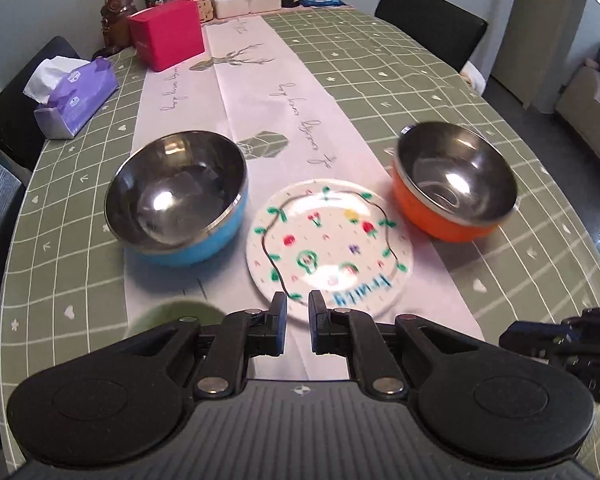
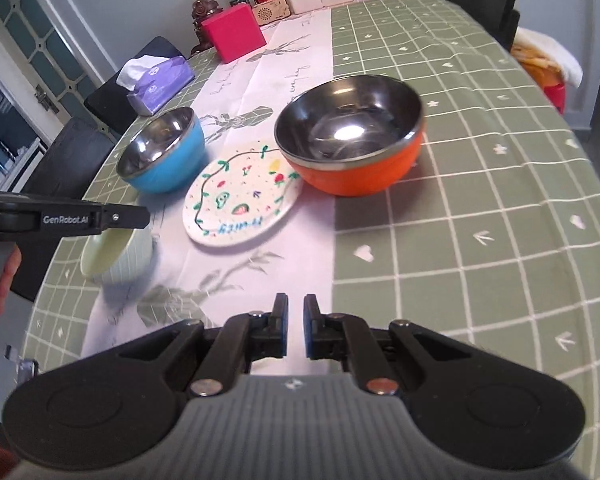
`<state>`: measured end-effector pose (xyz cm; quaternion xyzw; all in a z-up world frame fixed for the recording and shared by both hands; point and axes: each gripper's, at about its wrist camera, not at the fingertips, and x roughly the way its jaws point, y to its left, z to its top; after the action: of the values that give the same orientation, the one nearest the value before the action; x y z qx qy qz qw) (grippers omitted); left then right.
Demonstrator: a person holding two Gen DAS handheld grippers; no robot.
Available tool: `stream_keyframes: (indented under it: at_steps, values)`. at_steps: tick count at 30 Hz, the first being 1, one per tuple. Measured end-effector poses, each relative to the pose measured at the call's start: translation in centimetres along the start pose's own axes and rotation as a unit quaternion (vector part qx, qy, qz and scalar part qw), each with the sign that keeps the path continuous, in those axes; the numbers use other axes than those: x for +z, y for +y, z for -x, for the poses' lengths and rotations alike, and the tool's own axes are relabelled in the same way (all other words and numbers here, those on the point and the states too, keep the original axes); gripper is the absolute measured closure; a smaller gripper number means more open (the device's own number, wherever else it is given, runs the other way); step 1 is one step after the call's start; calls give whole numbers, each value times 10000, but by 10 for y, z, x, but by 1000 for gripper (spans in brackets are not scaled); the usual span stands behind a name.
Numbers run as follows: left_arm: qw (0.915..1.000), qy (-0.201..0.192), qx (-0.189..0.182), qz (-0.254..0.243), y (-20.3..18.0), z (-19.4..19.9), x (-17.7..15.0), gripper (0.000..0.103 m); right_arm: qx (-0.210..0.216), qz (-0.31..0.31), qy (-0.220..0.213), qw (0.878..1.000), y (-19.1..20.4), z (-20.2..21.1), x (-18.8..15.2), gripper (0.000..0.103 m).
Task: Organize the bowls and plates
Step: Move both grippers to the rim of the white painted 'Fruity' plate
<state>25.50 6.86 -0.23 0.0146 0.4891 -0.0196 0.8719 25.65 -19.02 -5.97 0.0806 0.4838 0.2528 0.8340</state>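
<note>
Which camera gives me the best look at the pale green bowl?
The right wrist view: the pale green bowl shows its rim and ribbed side beneath the left gripper. The left wrist view shows only a blurred green edge behind its own fingers.

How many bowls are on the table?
3: a blue bowl left of the plate, an orange bowl right of it, and a pale green bowl nearer, partly hidden behind the left claw.

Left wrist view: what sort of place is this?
Probably a home dining room: an oval table under a green checked tablecloth, black dining chairs around it, and a beige sofa beyond.
</note>
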Motion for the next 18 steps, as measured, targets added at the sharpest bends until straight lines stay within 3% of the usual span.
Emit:
stream_keyframes:
  at_steps: [1,2,3,11,18]
  values:
    - [10000,23,19,40,2,-4,4,91,29,-87,19,10000,0,-6,5,89]
    - [9999,86,60,60,5,-10,9,91,72,-166,35,9998,0,-12,10,78]
    - [9998,126,127,83,7,-15,13,91,91,-240,54,9997,1,-18,15,73]
    - [9974,579,321,281,22,-54,27,76,318,-786,261,9961,-6,-56,38,72]
    - [9965,635,366,400,29,-74,33,74,436,-1032,245,9934,-12,-72,49,72]
